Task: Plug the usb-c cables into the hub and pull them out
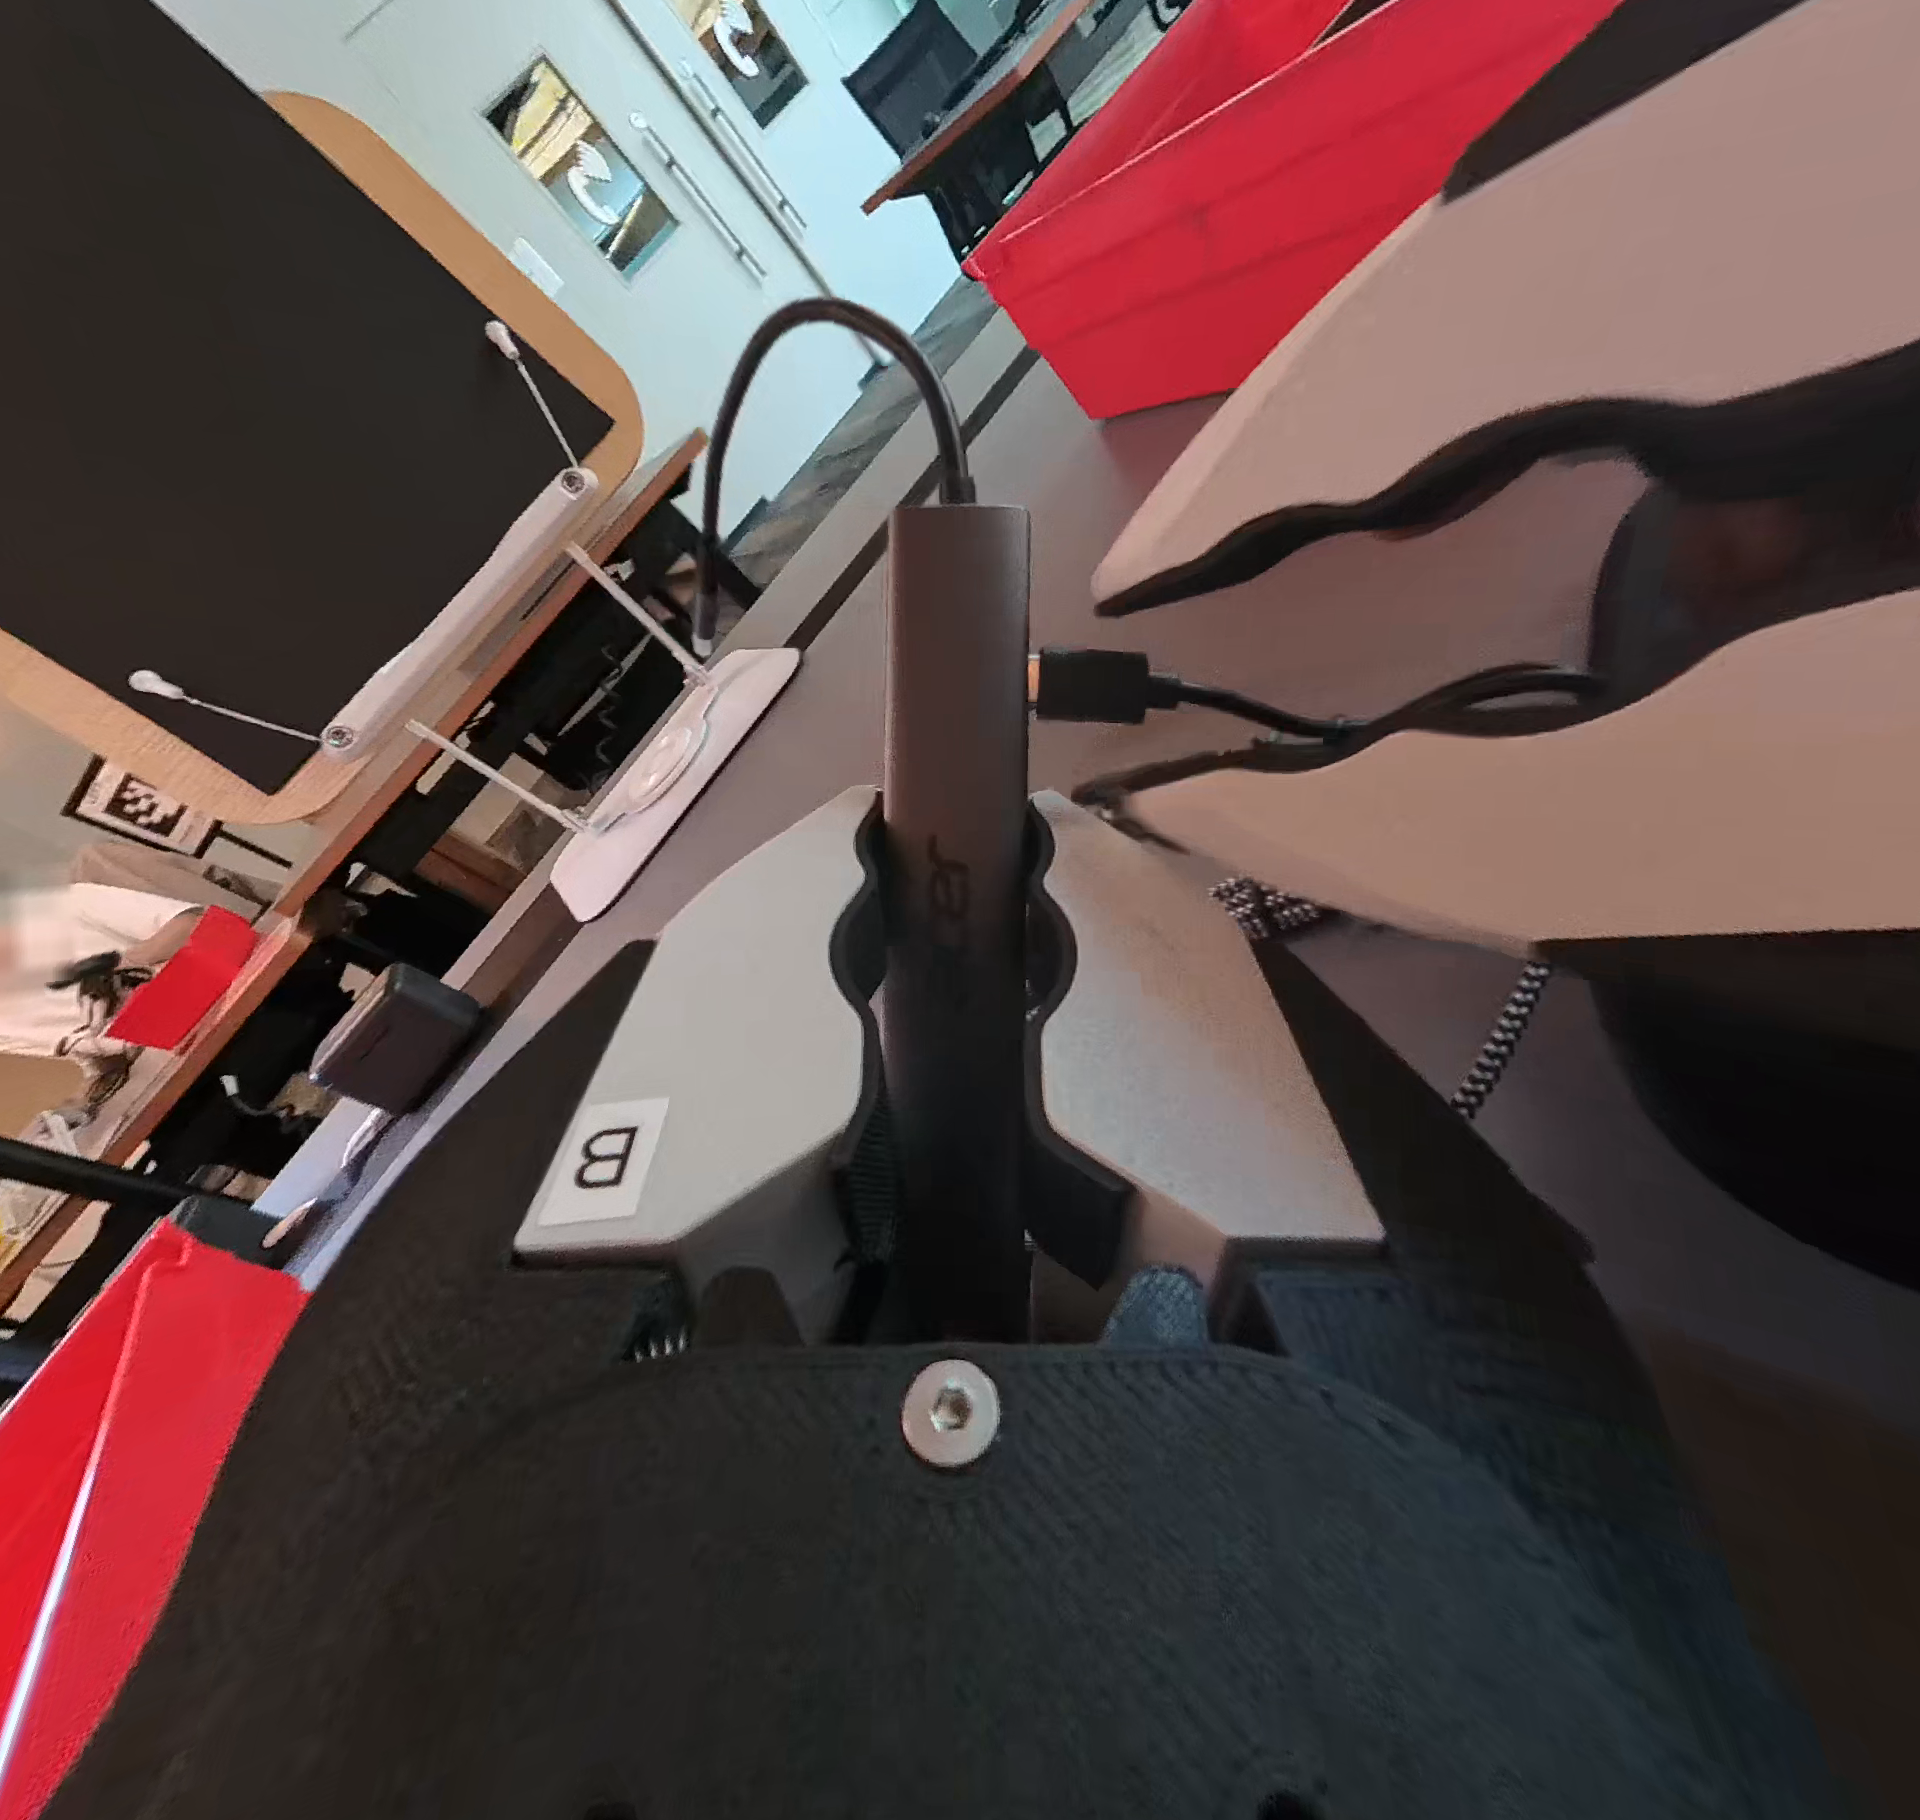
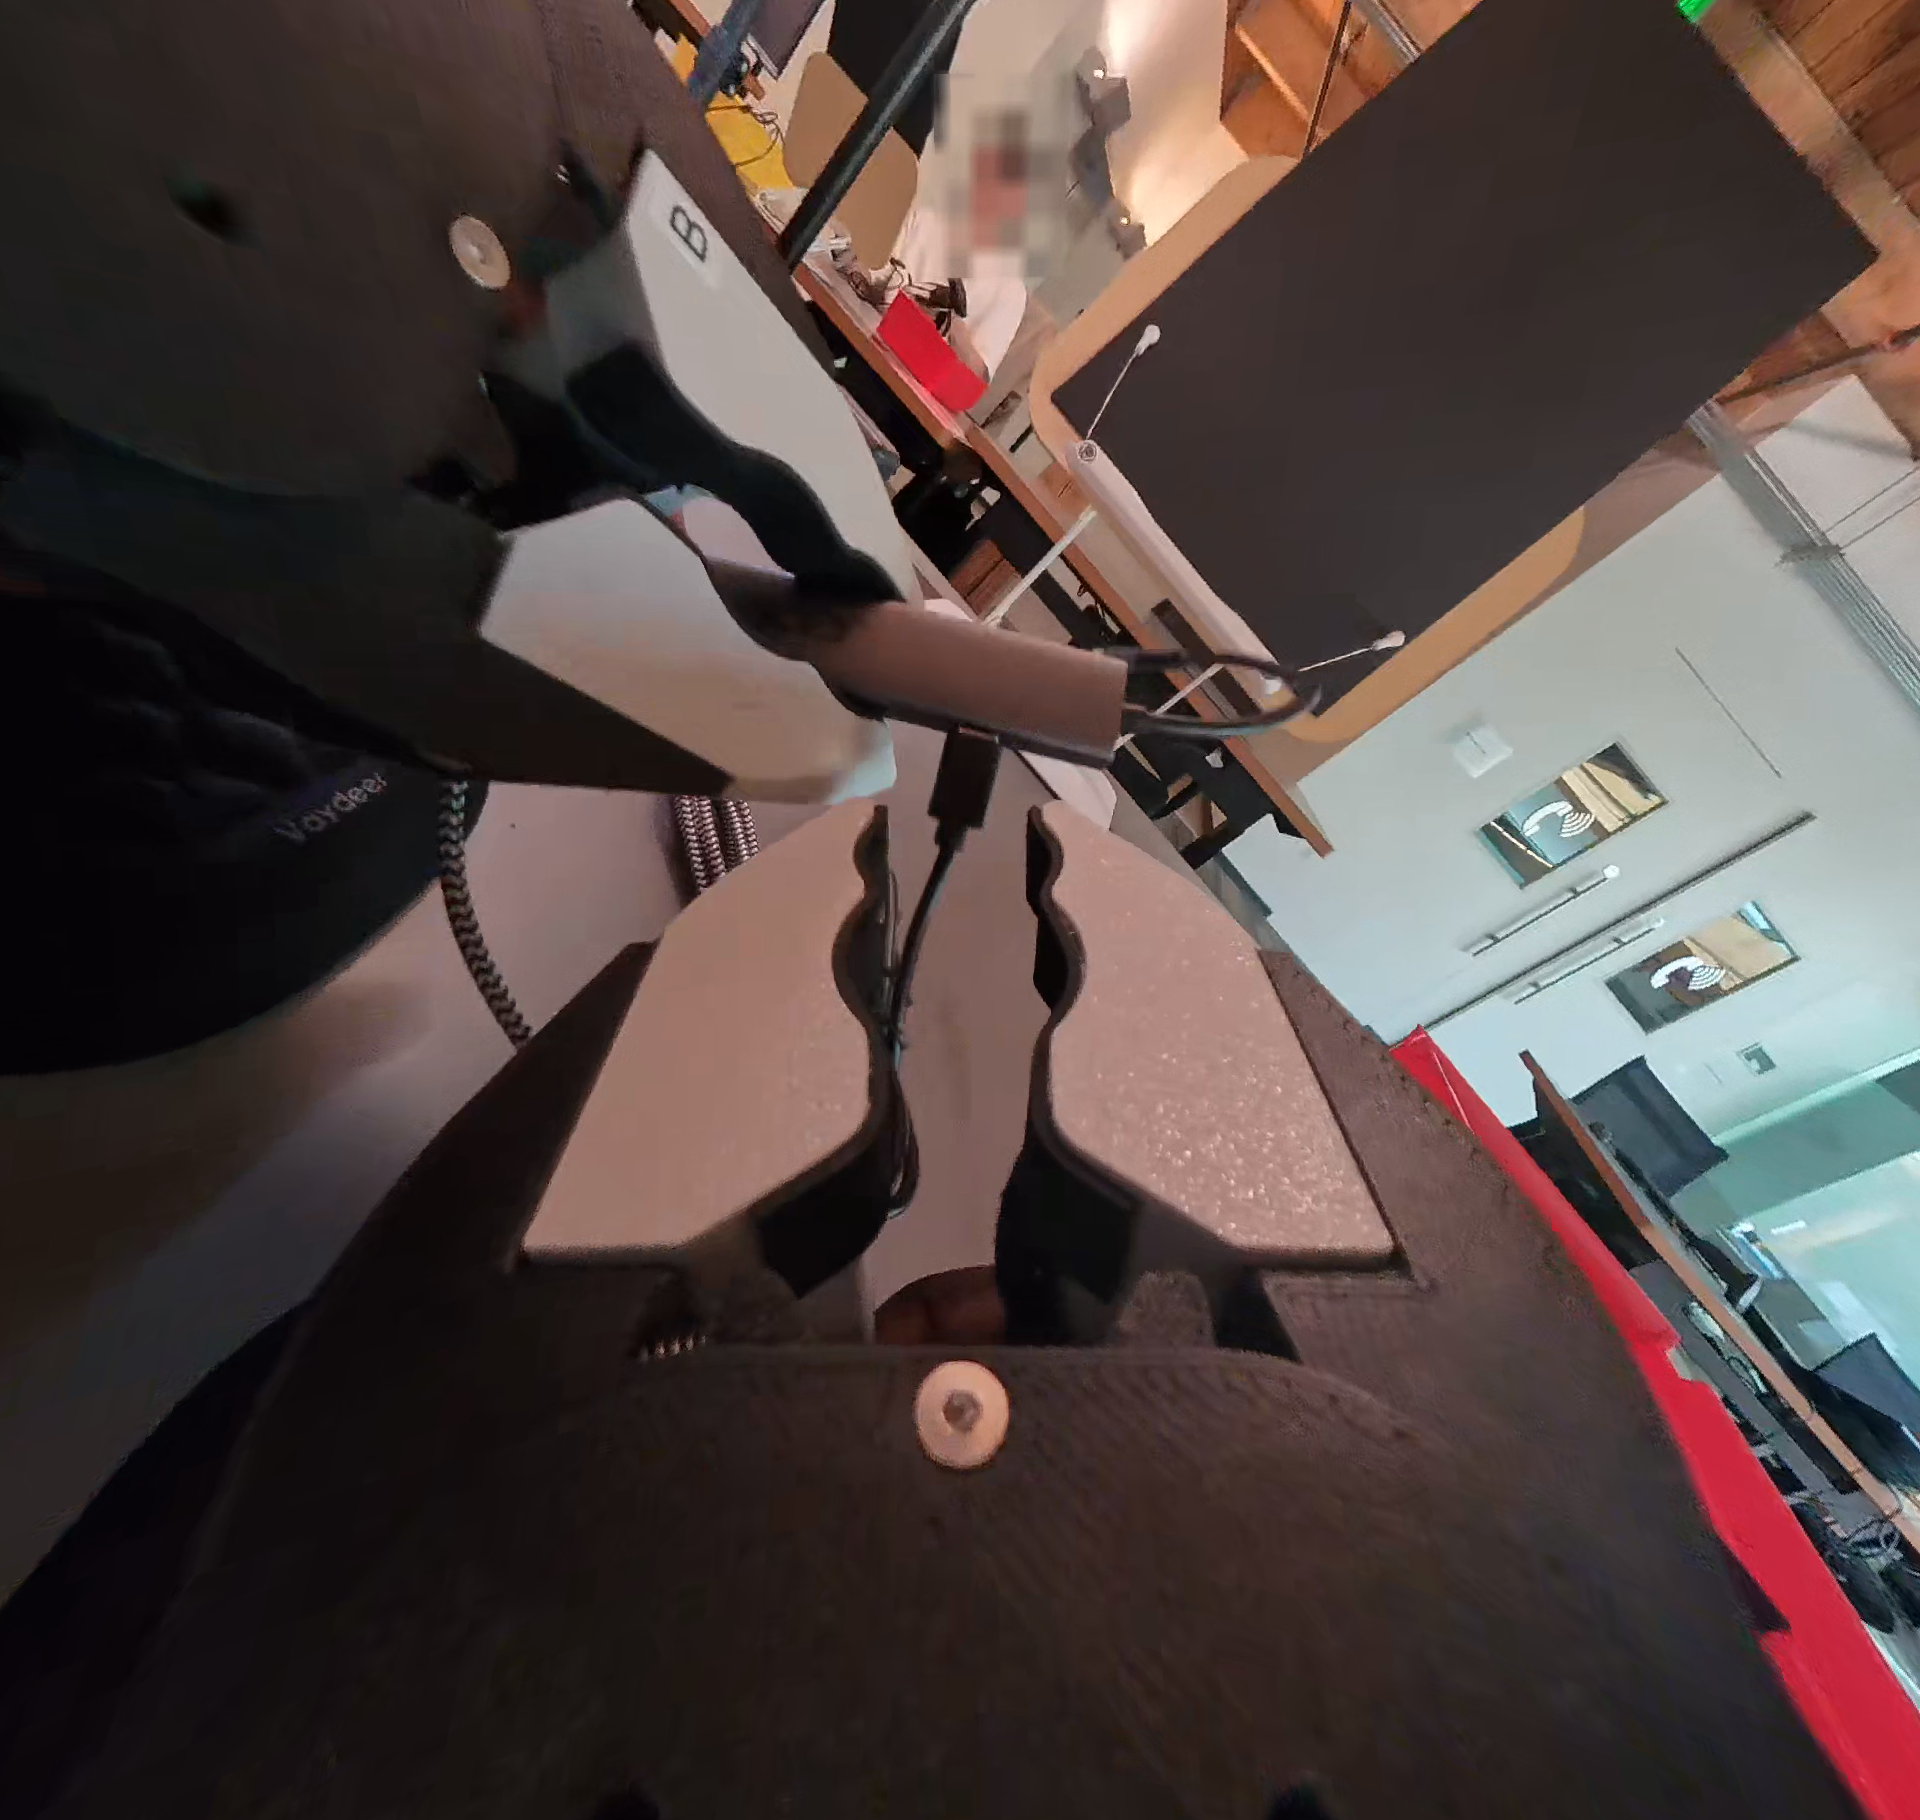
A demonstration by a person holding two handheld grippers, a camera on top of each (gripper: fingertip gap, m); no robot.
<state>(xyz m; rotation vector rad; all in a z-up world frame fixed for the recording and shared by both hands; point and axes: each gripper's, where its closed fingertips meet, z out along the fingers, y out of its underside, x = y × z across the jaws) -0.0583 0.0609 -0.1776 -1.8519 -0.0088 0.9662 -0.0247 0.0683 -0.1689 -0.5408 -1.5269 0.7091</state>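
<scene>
My left gripper [image 1: 956,814] is shut on a grey bar-shaped hub [image 1: 961,648] and holds it pointing forward above the table. A black USB-C plug [image 1: 1091,684] sits in the hub's right side, and its thin black cable [image 1: 1351,726] runs off to the right. In the right wrist view my right gripper [image 2: 956,825] is open just behind that plug [image 2: 961,773], with the cable [image 2: 914,929] passing loosely between the jaws. The hub [image 2: 987,684] lies crosswise ahead, held by the left gripper's fingers [image 2: 644,627]. The right gripper's fingers [image 1: 1455,482] show large in the left wrist view.
A braided cable [image 2: 478,949] runs beside a black round object [image 2: 156,835] on the table. The hub's own short black lead [image 1: 831,326] loops ahead. A white stand [image 1: 665,762] and a small black box [image 1: 395,1032] sit at the table edge. Red bins [image 1: 1247,212] stand beyond. Some 5 centimetres of space lies between my two pairs of fingers.
</scene>
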